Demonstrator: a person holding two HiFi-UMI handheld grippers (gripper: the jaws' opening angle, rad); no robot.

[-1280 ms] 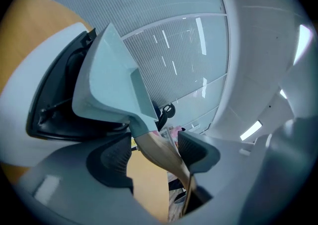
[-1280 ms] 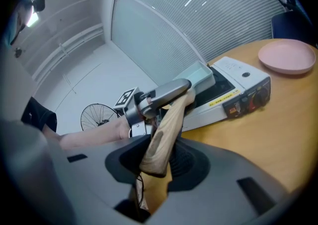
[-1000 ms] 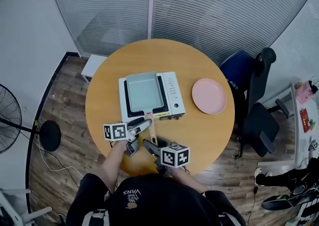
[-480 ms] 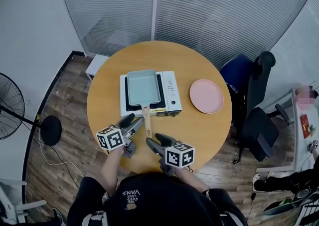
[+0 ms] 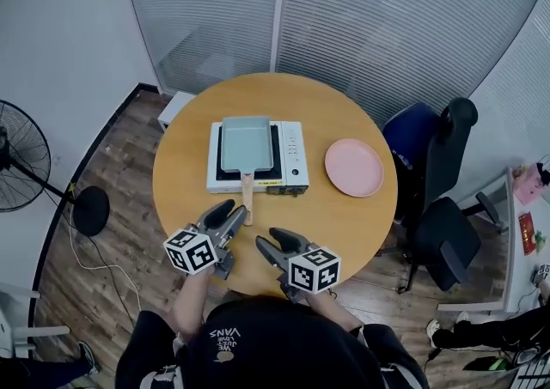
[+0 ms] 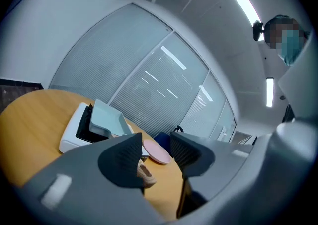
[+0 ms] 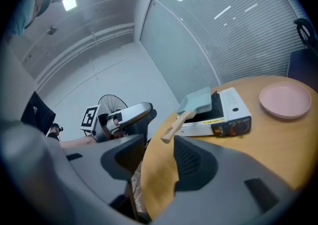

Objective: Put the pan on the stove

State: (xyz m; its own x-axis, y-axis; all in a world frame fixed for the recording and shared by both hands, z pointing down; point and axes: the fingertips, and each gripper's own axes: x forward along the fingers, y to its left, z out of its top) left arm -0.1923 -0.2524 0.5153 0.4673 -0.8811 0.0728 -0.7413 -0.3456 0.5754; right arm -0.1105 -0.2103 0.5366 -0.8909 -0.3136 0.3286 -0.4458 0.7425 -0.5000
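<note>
The pale blue rectangular pan (image 5: 247, 142) rests on the white portable stove (image 5: 292, 155), its wooden handle (image 5: 247, 198) pointing at me. My left gripper (image 5: 225, 211) hovers just left of the handle's end, apart from it. Its jaws have just been closing and stand open with nothing between them. In the left gripper view the handle's tip (image 6: 145, 174) shows beyond the jaws. My right gripper (image 5: 273, 241) hangs near the table's front edge; its jaws have just been opening and hold nothing. The right gripper view shows the pan (image 7: 198, 101) and the stove (image 7: 228, 114) ahead.
A pink plate (image 5: 354, 167) lies on the round wooden table (image 5: 344, 215) to the right of the stove. A standing fan (image 5: 17, 168) is on the floor at the left. Dark office chairs (image 5: 438, 164) crowd the table's right side.
Both grippers have drawn back from the pan's handle toward me and risen. The pan has stayed on the stove.
</note>
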